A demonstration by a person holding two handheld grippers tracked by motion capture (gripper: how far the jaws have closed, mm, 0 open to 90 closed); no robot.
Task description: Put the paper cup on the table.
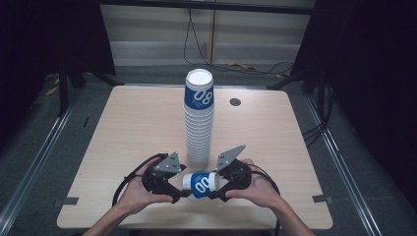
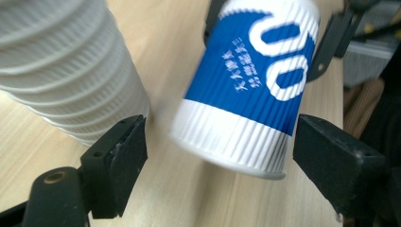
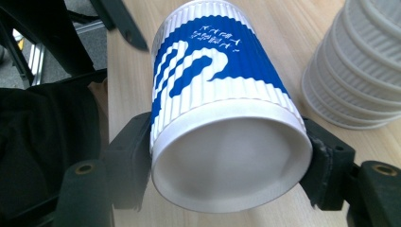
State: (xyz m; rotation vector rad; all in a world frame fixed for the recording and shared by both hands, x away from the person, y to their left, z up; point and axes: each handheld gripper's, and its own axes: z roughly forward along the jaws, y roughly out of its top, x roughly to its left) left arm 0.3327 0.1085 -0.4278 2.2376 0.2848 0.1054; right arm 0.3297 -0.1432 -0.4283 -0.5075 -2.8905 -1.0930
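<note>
A blue-and-white ribbed paper cup (image 1: 200,184) lies level just above the table's front edge, between my two grippers. My right gripper (image 1: 216,189) is shut on it: in the right gripper view (image 3: 227,165) both pads press the cup (image 3: 222,109) near its round end, which faces the camera. My left gripper (image 1: 179,194) is open. In the left gripper view (image 2: 220,156) the cup's (image 2: 246,94) other end sits between the fingers (image 2: 127,156) with a gap on each side. A tall stack of cups (image 1: 199,128) stands just behind.
The stack (image 2: 61,71) rises close to my left gripper and sits at the right of the right gripper view (image 3: 359,66). On the wooden table (image 1: 133,128), a small dark disc (image 1: 235,102) lies at the back. Tape marks (image 1: 322,198) sit near the front corners.
</note>
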